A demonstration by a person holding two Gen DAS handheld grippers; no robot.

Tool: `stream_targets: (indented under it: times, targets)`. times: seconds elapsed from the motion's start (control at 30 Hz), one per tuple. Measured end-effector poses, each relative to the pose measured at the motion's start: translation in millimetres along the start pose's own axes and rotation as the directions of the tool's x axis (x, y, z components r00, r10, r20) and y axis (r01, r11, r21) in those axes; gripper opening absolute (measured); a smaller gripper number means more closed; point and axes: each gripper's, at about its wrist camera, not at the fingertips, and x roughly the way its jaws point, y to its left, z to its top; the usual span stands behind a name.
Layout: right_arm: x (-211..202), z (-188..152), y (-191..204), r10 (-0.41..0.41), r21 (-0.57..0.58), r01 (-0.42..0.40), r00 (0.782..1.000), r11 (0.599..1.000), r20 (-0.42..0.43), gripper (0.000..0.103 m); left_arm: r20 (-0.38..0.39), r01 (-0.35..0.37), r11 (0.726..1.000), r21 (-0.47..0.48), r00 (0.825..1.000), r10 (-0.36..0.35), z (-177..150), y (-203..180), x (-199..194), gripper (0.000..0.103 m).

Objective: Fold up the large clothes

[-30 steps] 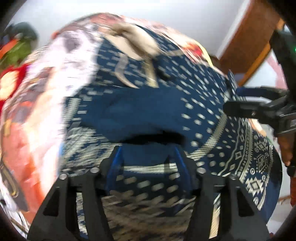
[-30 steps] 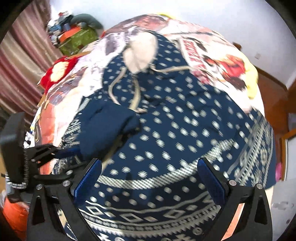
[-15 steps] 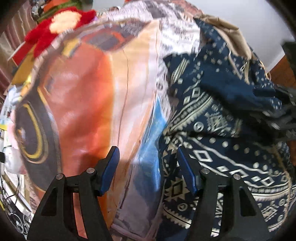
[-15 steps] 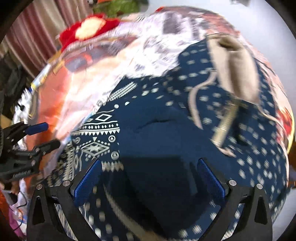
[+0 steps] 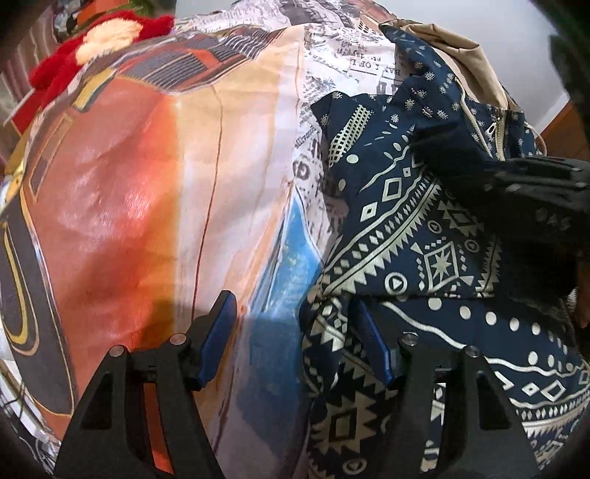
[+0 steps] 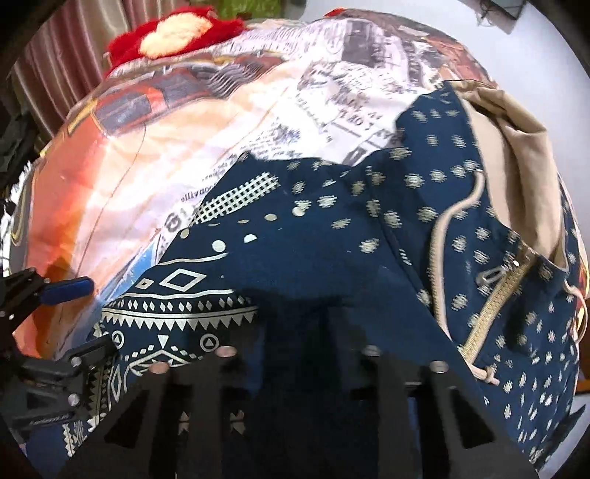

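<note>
On printed bedsheet, navy patterned hooded jacket part-folded; right gripper closing on its cloth, left gripper agape.

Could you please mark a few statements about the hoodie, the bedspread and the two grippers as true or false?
1. The navy patterned hoodie lies on a printed bedspread. True.
2. The hoodie's hood lining is bright green. False: it is beige.
3. The left gripper has its jaws apart, straddling the hoodie's edge. True.
4. The right gripper stands wide open above bare bedspread. False: its jaws are closing, with navy fabric bunched between them.
5. A red plush item lies at the bed's far end. True.
</note>
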Motion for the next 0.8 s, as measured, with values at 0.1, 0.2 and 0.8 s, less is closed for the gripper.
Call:
stream_targets:
  times: [0.1, 0.2, 0.8]
  targets:
    - [-17.4, -5.5, -15.2, 0.020, 0.065, -0.023, 0.999, 0.998, 0.051, 0.012, 0.010, -0.030, 1.000, 0.006, 1.000, 0.030, 4.8, -4.4, 4.3, 0.064]
    - [-40.9, -13.2, -26.9, 0.004, 0.101, -0.017, 0.993, 0.995, 0.121, 0.011, 0.003, -0.043, 0.999, -0.010, 0.999, 0.043, 4.7, -3.6, 1.9, 0.064]
    - [-173.6, -121.5, -173.8, -0.139, 0.402, 0.002, 0.940, 0.916, 0.310, 0.010, 0.039, -0.224, 0.974, -0.029, 0.974, 0.225, 3.8, -19.7, -18.5, 0.064]
